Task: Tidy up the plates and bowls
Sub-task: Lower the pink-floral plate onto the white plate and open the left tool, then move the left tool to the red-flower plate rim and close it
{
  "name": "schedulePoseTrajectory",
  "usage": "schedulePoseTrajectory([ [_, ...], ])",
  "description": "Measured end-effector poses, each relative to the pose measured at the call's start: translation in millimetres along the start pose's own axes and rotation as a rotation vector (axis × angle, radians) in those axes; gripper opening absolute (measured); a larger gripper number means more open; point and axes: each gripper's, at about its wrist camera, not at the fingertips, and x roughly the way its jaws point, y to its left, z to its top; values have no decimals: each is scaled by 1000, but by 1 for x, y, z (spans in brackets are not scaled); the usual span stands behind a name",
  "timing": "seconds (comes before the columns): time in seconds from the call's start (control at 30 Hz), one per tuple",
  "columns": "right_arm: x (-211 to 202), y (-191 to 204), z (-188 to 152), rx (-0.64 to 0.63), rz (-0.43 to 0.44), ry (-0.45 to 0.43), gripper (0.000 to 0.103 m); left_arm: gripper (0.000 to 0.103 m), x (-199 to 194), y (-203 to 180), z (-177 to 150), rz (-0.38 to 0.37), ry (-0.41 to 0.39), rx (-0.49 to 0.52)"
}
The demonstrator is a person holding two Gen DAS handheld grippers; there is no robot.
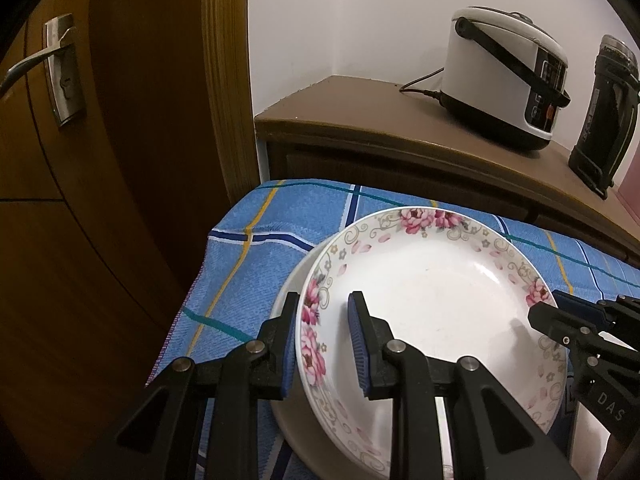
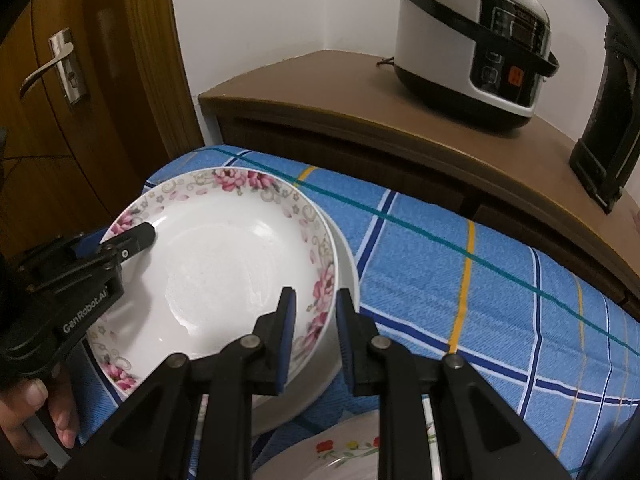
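A white plate with a pink flower rim [image 1: 432, 292] [image 2: 224, 256] rests tilted on a plain white plate [image 1: 288, 420] [image 2: 340, 264], both on the blue checked cloth. My left gripper [image 1: 325, 346] is shut on the floral plate's left rim, one pad inside the plate and one outside. It shows in the right wrist view as the left gripper [image 2: 134, 238], with a hand behind it. My right gripper [image 2: 316, 338] is shut on the opposite rim, and its tip appears in the left wrist view as the right gripper [image 1: 554, 312]. Whether its outer pad also touches the plain plate is unclear.
Another plate with red and yellow flowers [image 2: 344, 452] lies at the near edge. Behind the cloth [image 2: 480, 280] stands a wooden cabinet [image 2: 320, 92] with a rice cooker [image 2: 468, 36] and a black jug [image 2: 608, 120]. A wooden door with a metal handle [image 1: 60, 68] is to the left.
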Motion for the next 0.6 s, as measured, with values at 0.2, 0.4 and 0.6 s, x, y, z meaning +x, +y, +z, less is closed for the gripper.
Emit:
schedulePoseTrajectory([
  [0.2, 0, 1, -1, -6, -2, 2, 20, 26, 2, 2, 0, -7, 16, -10],
  [0.4, -7, -2, -2, 25, 41, -2, 26, 29, 2, 7, 0, -27, 20, -33],
  [0.6, -56, -12, -9, 44, 51, -100, 44, 37, -19, 7, -5, -10, -68, -47],
])
